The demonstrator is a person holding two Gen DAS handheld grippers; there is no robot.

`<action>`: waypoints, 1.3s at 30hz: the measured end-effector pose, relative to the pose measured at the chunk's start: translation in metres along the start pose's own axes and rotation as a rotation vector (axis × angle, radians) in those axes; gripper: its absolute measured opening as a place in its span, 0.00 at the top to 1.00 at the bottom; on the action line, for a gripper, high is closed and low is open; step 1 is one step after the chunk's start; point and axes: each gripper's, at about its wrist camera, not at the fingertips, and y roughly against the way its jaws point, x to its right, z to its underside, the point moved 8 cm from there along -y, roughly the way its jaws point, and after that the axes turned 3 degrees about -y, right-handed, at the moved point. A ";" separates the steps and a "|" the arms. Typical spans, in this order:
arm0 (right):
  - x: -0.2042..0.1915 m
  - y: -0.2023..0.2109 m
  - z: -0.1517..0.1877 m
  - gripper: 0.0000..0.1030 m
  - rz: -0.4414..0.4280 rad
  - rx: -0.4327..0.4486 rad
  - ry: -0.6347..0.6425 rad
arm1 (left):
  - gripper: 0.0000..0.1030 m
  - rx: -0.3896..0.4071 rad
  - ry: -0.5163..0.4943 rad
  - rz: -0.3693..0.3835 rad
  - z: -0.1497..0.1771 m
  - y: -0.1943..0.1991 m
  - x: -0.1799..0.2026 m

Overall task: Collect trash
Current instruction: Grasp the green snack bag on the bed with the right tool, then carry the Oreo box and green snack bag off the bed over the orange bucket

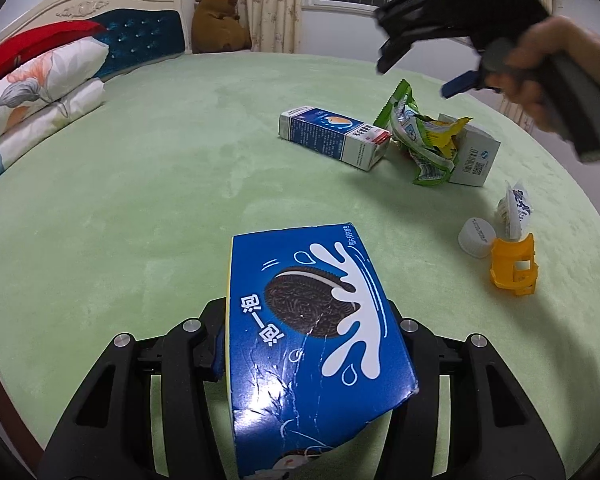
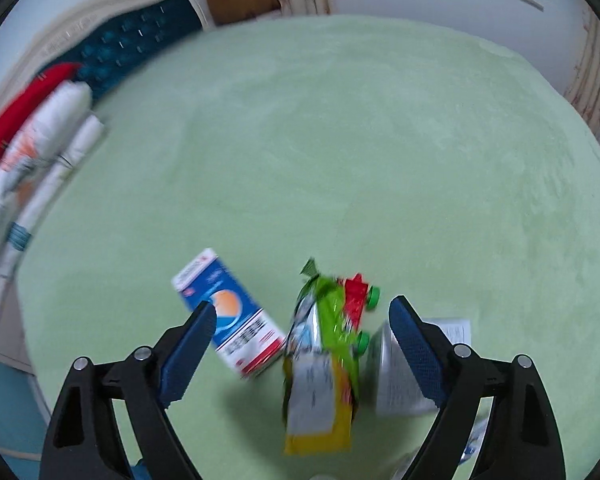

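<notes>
Clamping a creased glossy cookie box (image 1: 308,344), the left tool (image 1: 306,344); right tool (image 2: 302,320) spread wide over crinkled wrappers (image 2: 324,356).

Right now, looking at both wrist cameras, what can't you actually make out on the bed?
- Right wrist view: motion blur smears the snack wrappers; their print is unreadable.
- Right wrist view: the grey-white carton is partly behind a finger of the right hand-held gripper.
- Left wrist view: the cookie box in the left hand-held gripper hides the bedding behind it; its lower end is cut off by the frame.
- Left wrist view: the milk carton text is too small.
</notes>
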 end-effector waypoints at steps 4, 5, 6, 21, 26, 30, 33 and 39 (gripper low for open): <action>-0.003 -0.021 -0.004 0.29 0.030 -0.077 0.022 | 0.52 -0.004 0.006 0.015 0.000 -0.002 0.000; -0.001 -0.026 -0.003 0.31 0.044 -0.099 0.024 | 0.52 -0.005 0.007 0.019 0.000 -0.002 0.000; 0.002 -0.030 -0.003 0.32 0.059 -0.116 0.019 | 0.52 -0.006 0.009 0.024 0.000 -0.002 -0.001; 0.001 -0.063 0.008 0.69 0.163 -0.213 0.060 | 0.51 -0.009 0.024 0.042 -0.001 -0.004 -0.001; -0.003 -0.038 0.005 0.69 0.127 -0.134 0.048 | 0.51 -0.006 0.026 0.043 -0.001 -0.005 -0.001; -0.002 -0.006 0.004 0.69 0.098 -0.071 0.026 | 0.51 -0.001 0.022 0.036 -0.001 -0.004 -0.001; 0.003 0.016 0.005 0.69 0.076 -0.044 0.006 | 0.51 0.002 0.018 0.030 -0.001 -0.003 0.000; 0.010 0.049 0.025 0.69 0.023 -0.022 -0.015 | 0.51 0.008 0.001 0.009 -0.001 0.000 0.003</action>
